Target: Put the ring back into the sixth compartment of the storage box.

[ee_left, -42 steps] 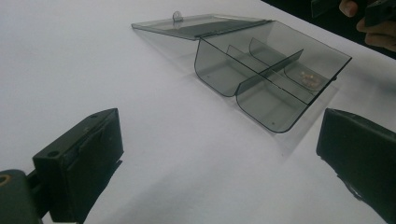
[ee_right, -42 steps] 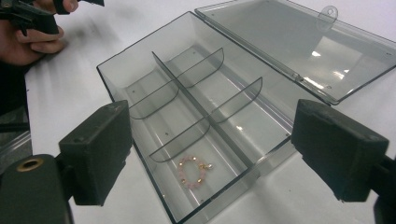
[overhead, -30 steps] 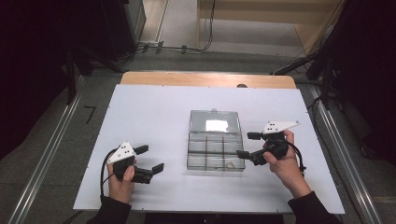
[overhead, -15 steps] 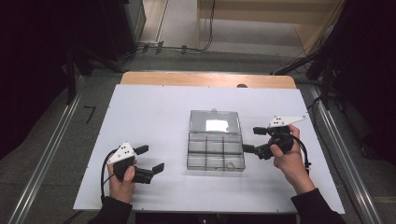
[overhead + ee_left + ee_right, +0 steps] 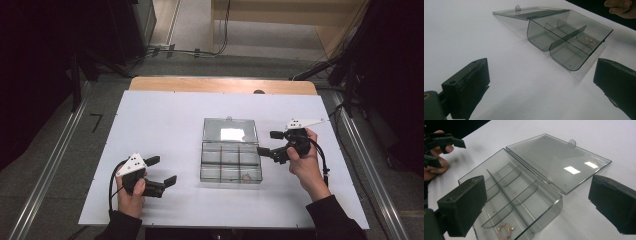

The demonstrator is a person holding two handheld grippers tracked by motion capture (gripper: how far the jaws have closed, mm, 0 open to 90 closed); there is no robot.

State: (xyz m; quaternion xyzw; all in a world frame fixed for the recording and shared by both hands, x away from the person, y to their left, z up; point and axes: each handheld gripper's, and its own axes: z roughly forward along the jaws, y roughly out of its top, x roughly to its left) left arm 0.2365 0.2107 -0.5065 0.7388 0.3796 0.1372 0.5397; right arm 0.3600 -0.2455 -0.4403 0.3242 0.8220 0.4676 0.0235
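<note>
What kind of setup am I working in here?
Probably a lab recording bench: a white table with metal floor rails alongside, cables behind it, and a clear compartment box lying open between the claws.

A clear grey plastic box (image 5: 231,162) lies mid-table, open, its lid (image 5: 230,130) folded flat on the far side. Dividers split the tray into six compartments. One corner compartment holds a small pinkish piece (image 5: 504,231), perhaps a beaded bracelet.
</note>
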